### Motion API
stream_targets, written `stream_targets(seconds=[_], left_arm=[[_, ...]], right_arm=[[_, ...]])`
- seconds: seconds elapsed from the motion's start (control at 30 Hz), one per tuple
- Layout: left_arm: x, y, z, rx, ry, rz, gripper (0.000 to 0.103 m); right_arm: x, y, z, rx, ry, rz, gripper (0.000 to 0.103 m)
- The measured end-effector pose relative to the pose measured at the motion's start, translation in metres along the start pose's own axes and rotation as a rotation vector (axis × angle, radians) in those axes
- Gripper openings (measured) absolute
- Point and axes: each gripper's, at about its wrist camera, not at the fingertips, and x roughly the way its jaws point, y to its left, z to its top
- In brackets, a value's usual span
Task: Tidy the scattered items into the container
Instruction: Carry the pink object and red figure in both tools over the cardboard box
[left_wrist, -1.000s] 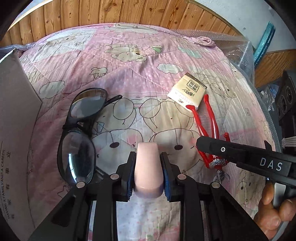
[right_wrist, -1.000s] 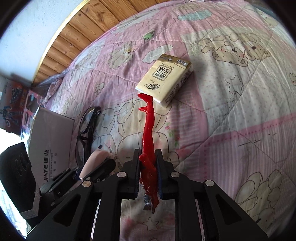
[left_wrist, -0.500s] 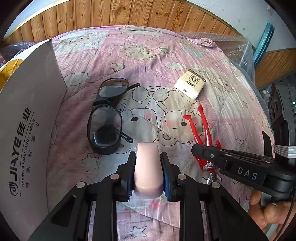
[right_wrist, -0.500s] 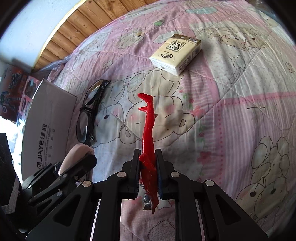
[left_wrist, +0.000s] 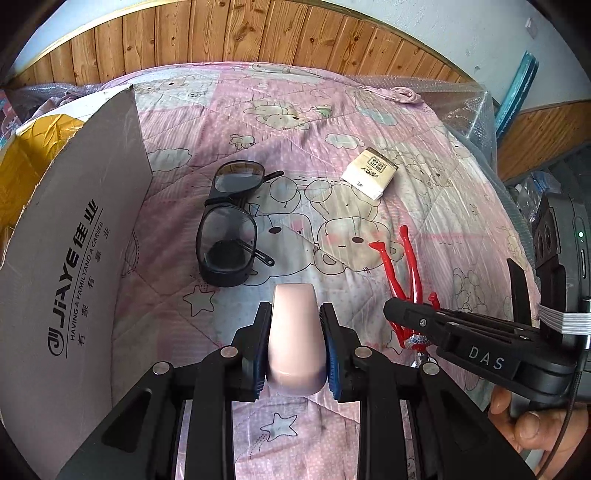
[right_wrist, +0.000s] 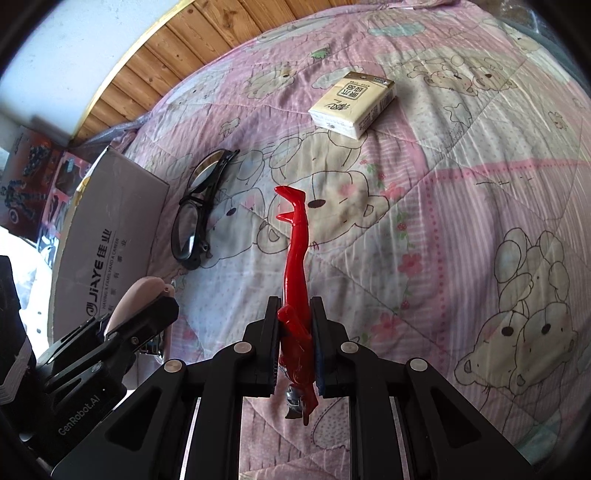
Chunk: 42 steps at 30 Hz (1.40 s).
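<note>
Pink and smooth, the case sits pinched in my left gripper, held over the quilt beside the box. My right gripper clamps red pliers near their pivot, handles pointing forward. Risks as I see them: the rounded case could squirt out, the pliers could swing, or my grippers could collide heading for the box. Glasses and tissues lie on the quilt.
</note>
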Motion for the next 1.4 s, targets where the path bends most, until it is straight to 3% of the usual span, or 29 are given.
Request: stream_targets(seconds=[0.9,1.4], left_arm=[[-0.061,0.012,-0.035,0.012,-0.043,-0.047,0.027],[-0.113,0.025,-0.046,0.008,-0.111,-0.063,0.027]], right_arm=[[-0.025,0.041,-0.054,-0.047,-0.006,0.046,0.016],[-0.052,0.095,-0.079,-0.144,-0.037,0.072,0.016]])
